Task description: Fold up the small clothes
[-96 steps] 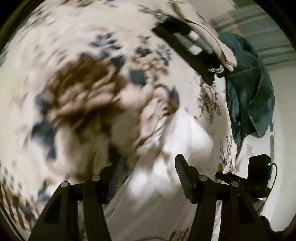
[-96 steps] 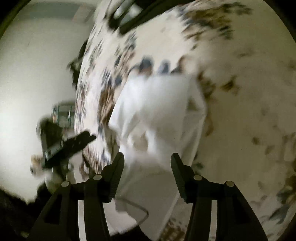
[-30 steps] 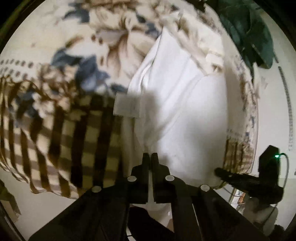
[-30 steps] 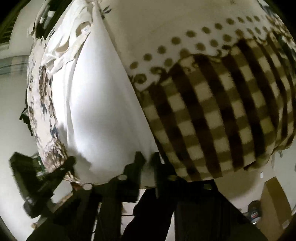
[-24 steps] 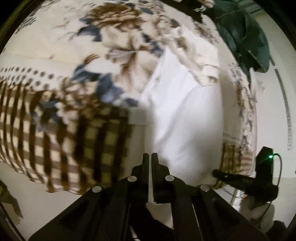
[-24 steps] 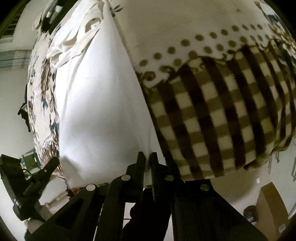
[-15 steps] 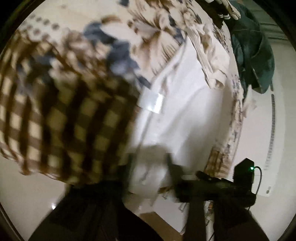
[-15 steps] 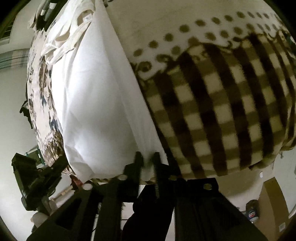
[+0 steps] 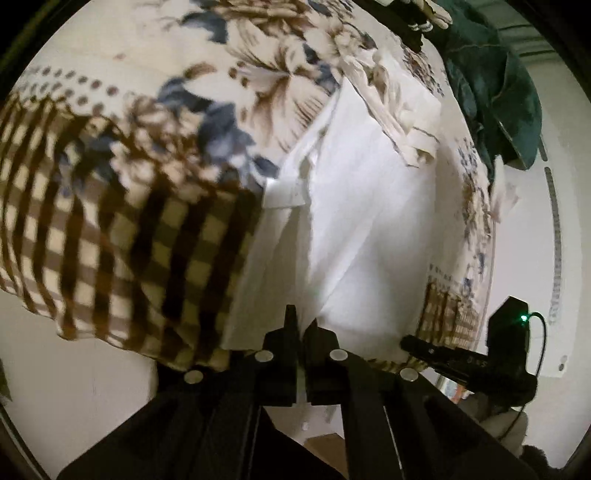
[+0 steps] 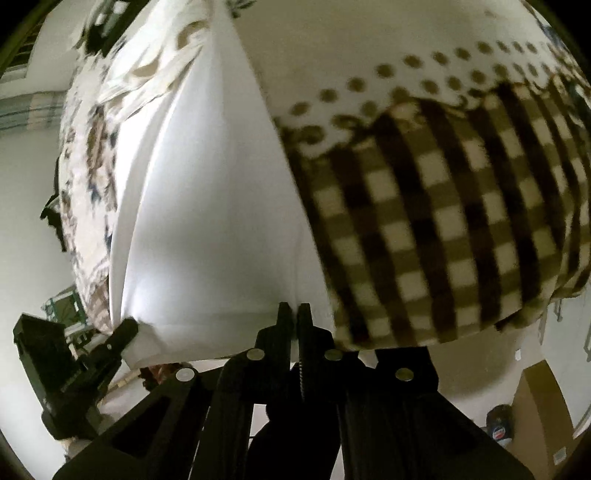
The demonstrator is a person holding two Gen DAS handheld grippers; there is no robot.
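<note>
A white garment (image 9: 354, 221) lies stretched over the edge of a bed covered by a floral and checked blanket (image 9: 110, 206). My left gripper (image 9: 301, 325) is shut on the garment's near hem. In the right wrist view the same white garment (image 10: 207, 206) spreads away from me, and my right gripper (image 10: 294, 314) is shut on its near hem at the other corner. The left gripper (image 10: 125, 332) also shows at the lower left of that view, pinching the hem. The right gripper (image 9: 413, 341) shows at the lower right of the left wrist view.
A cream garment (image 9: 399, 110) lies crumpled at the far end of the white one. A dark green garment (image 9: 495, 96) and a black striped one (image 9: 413, 18) lie further back. The checked blanket border (image 10: 443, 229) hangs over the bed edge. A cardboard box (image 10: 535, 413) stands on the floor.
Both grippers went from open above the garment to shut on its near hem. Over the last second they have held the hem taut at the bed edge, with some camera shake.
</note>
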